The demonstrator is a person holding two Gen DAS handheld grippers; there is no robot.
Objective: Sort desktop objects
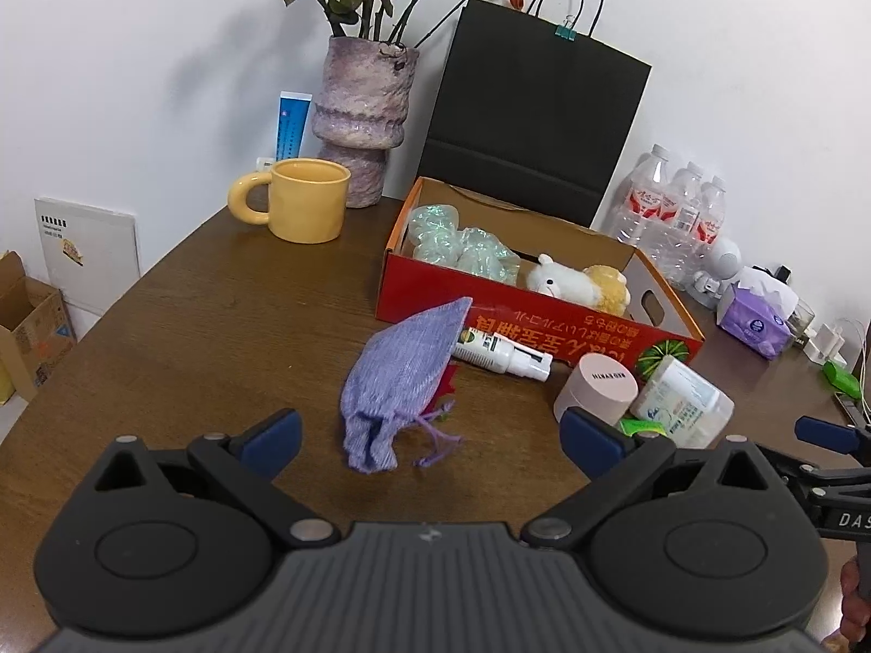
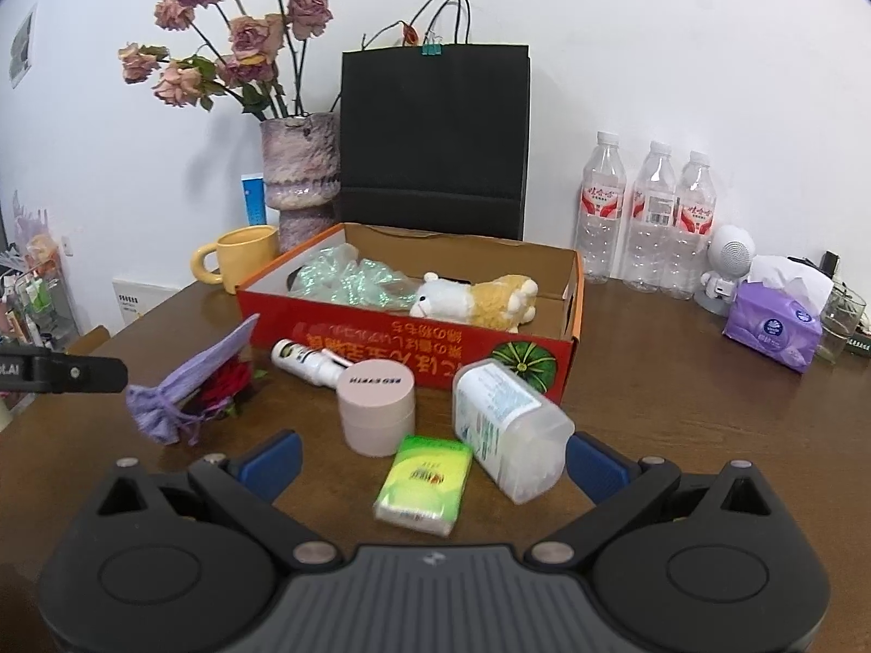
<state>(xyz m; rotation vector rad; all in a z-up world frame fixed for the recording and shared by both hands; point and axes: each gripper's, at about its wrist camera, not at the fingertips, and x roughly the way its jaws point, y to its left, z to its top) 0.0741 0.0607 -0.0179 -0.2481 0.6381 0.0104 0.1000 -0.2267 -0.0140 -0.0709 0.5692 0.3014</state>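
A red cardboard box (image 1: 544, 334) (image 2: 413, 359) stands on the brown table and holds a plush toy (image 1: 582, 285) (image 2: 473, 299) and shiny green bags (image 1: 462, 245) (image 2: 348, 280). In front of it lie a purple drawstring pouch (image 1: 397, 381) (image 2: 185, 386), a white spray bottle (image 1: 501, 353) (image 2: 310, 362), a pink jar (image 1: 599, 389) (image 2: 375, 408), a clear cotton-swab container (image 1: 680, 402) (image 2: 506, 427) and a green tissue pack (image 2: 424, 484). My left gripper (image 1: 430, 443) is open, just short of the pouch. My right gripper (image 2: 433, 462) is open, with the tissue pack between its fingers.
A yellow mug (image 1: 299, 198) (image 2: 239, 261), a vase of dried roses (image 1: 362, 119) (image 2: 299, 174) and a black paper bag (image 1: 533, 114) (image 2: 435, 136) stand at the back. Water bottles (image 2: 648, 217), a purple tissue pack (image 2: 773, 332) and a small white robot figure (image 2: 727, 266) are at the right.
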